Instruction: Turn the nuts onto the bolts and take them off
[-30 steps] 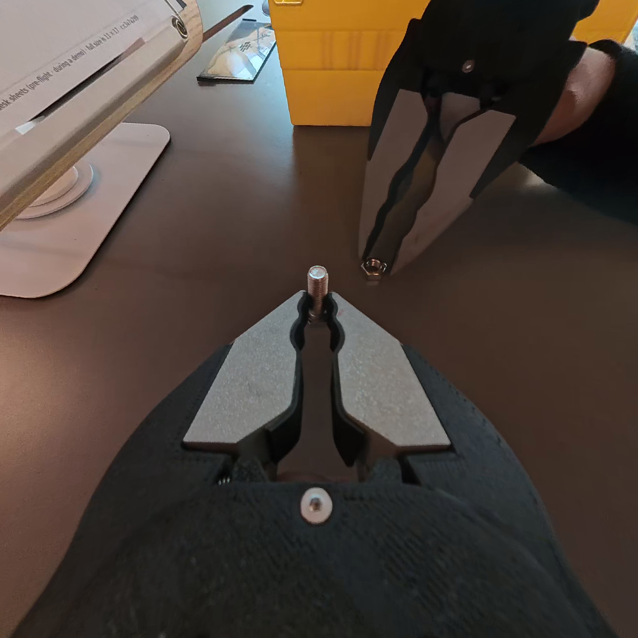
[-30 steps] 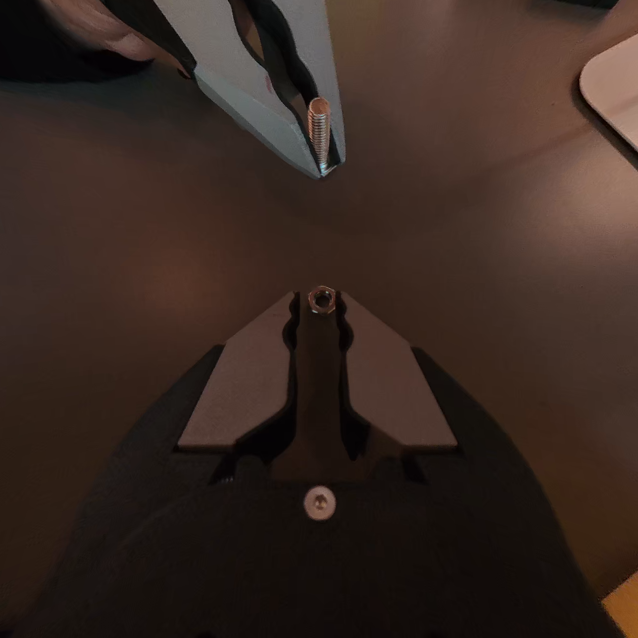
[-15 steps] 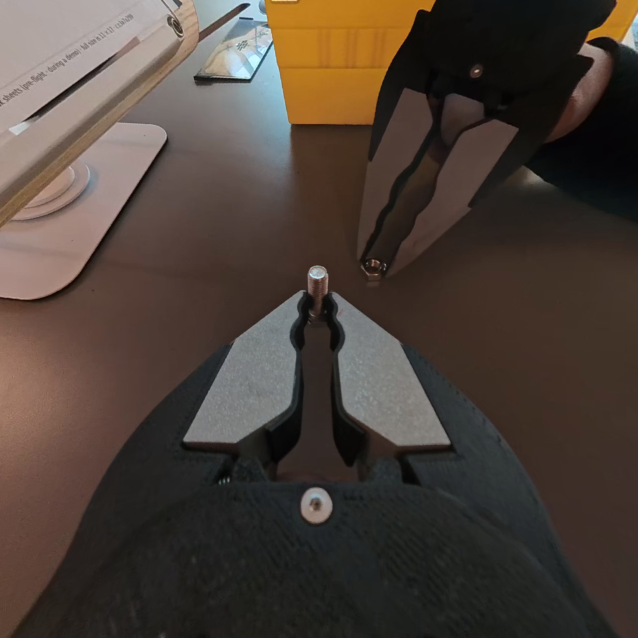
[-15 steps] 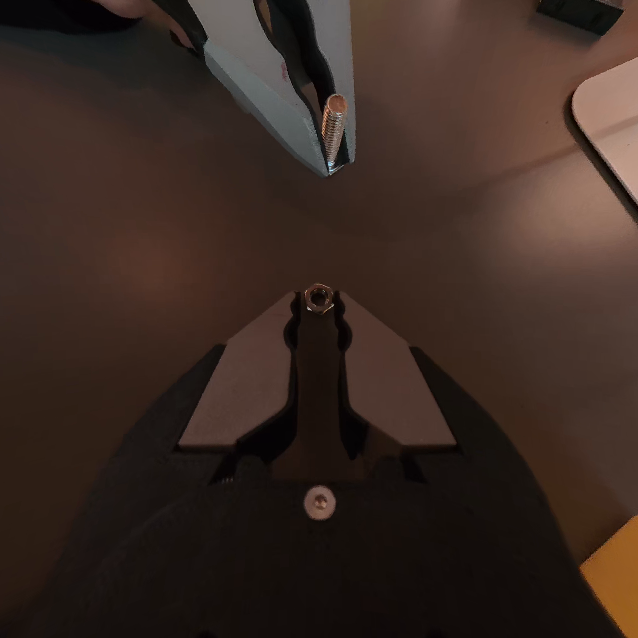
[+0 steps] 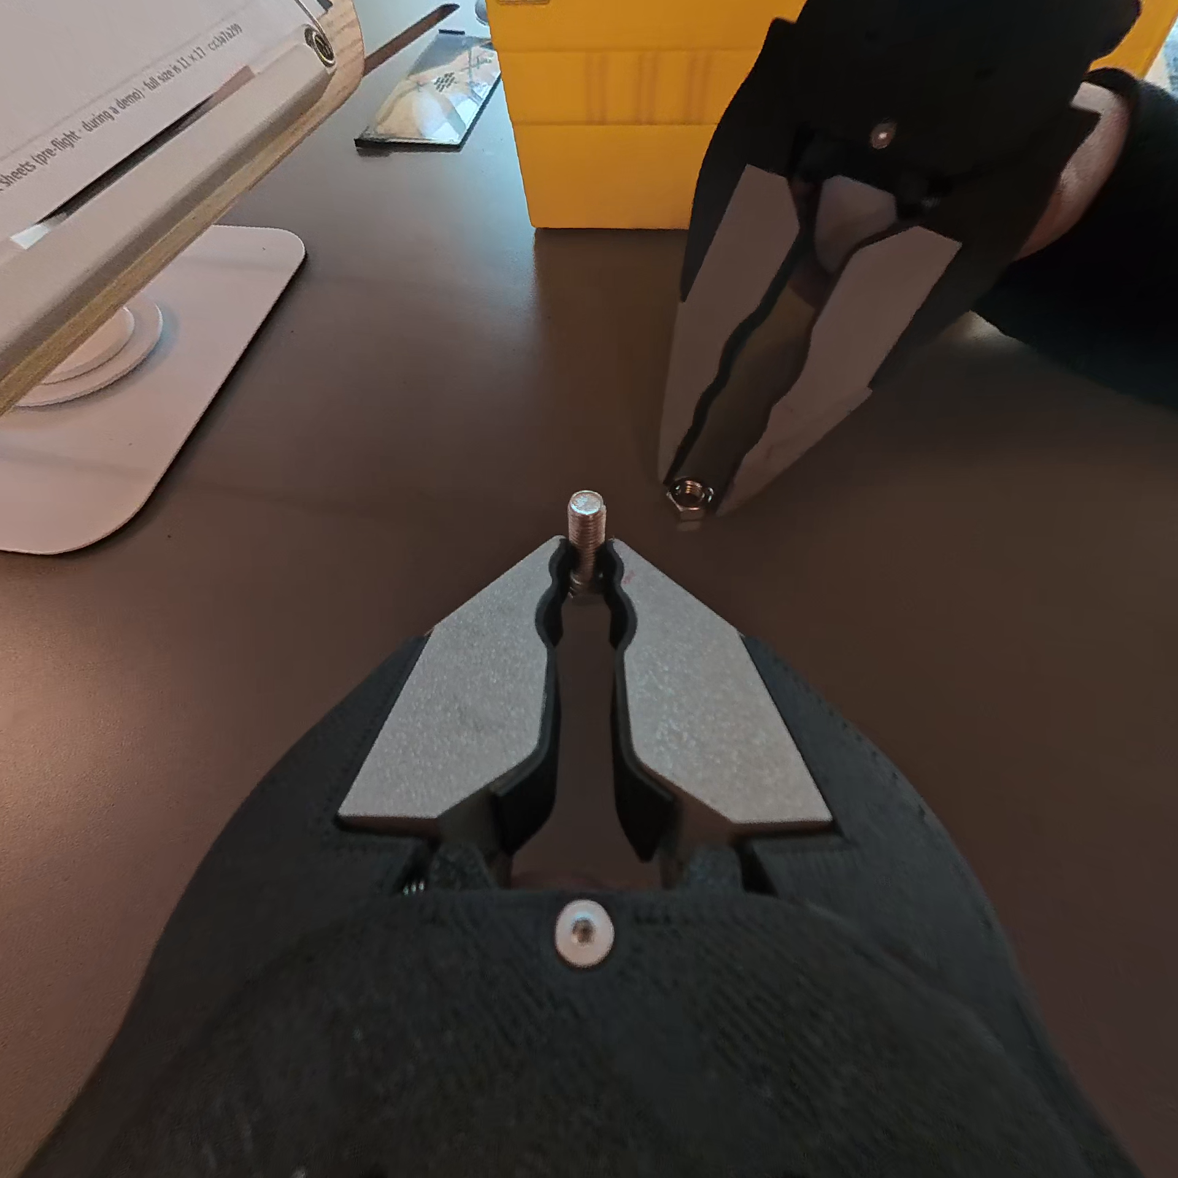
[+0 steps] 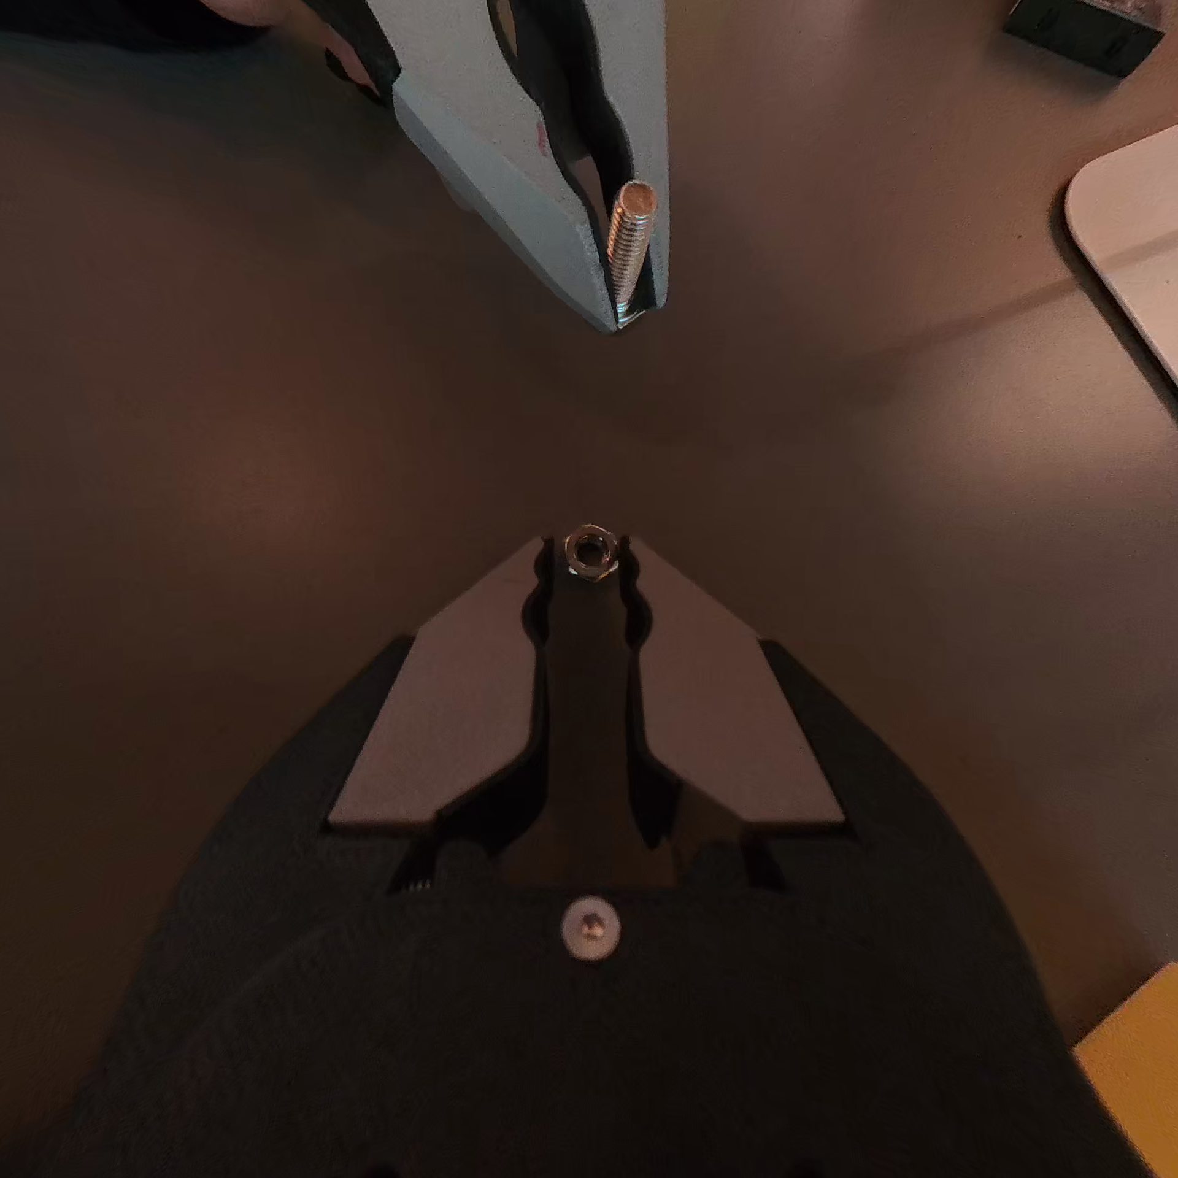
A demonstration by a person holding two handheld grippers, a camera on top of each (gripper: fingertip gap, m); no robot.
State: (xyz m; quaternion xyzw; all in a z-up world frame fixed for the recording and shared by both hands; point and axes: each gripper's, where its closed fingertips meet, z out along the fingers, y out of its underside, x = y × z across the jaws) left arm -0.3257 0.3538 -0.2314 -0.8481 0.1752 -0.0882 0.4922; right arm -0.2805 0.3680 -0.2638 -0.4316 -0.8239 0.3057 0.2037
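Dark brown table [image 5: 319, 637]; white stand base [image 5: 127, 395] at left, yellow box [image 5: 605, 127] behind it, right.

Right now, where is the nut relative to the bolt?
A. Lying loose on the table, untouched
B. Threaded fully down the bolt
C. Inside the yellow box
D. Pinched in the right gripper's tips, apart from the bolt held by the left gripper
D: the nut sits between the tips of the right gripper, with a clear gap to the bolt, which stands bare-threaded in the left gripper.
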